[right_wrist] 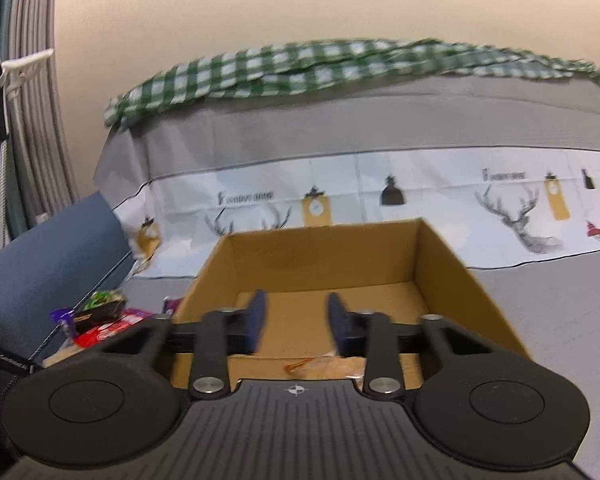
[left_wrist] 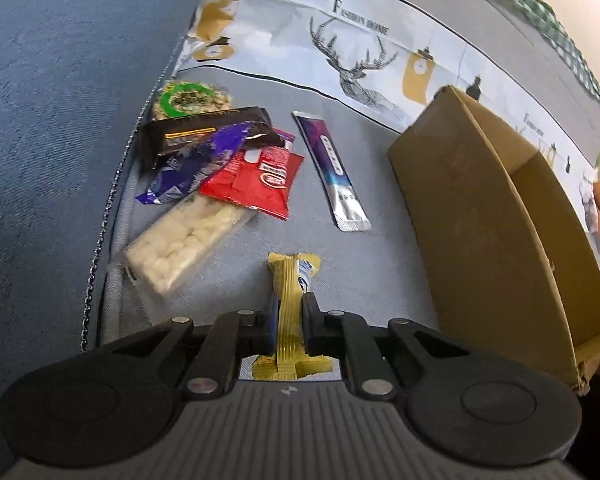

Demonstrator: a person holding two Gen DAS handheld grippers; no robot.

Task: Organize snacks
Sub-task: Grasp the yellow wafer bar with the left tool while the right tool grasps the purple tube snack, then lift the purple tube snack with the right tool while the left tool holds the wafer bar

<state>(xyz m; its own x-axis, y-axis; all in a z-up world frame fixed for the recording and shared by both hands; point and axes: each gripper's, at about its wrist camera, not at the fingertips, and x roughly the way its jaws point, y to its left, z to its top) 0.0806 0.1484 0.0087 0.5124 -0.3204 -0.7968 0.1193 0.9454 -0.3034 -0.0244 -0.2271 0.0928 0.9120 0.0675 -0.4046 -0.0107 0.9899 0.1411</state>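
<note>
In the left wrist view, the left gripper (left_wrist: 291, 305) filled the bottom of the frame, its jaws pinched tight on a yellow snack bar (left_wrist: 290, 276). The bar stood on edge between the pads, and its far end poked out toward the middle of the frame over the grey cloth (left_wrist: 372, 272).

Left of centre a loose heap of snacks lay well apart from the bar:
- a clear pack of white pieces (left_wrist: 184, 244), lowest in the heap
- a red packet (left_wrist: 256, 184) overlapping its upper end
- a crumpled purple wrapper (left_wrist: 196, 164)
- a dark packet (left_wrist: 204, 132)
- a round green-labelled packet (left_wrist: 188, 98), furthest up

Just right of the heap, apart from it, lay a purple-and-silver stick sachet (left_wrist: 336, 172). The cardboard box (left_wrist: 472, 216) sat at the right edge, its open top turned toward that edge. A blue cushion (left_wrist: 52, 120) took up the left side, and a deer-printed band (left_wrist: 352, 60) crossed the top.

In the right wrist view, the right gripper (right_wrist: 296, 320) hung at lower centre over the near rim of the box (right_wrist: 452, 264). Its jaws stood apart with nothing between them. A clear-and-orange packet (right_wrist: 324, 366) lay on the box floor just under them. The snack heap showed small at lower left, and a green checked cloth (right_wrist: 300, 64) ran across the top.
</note>
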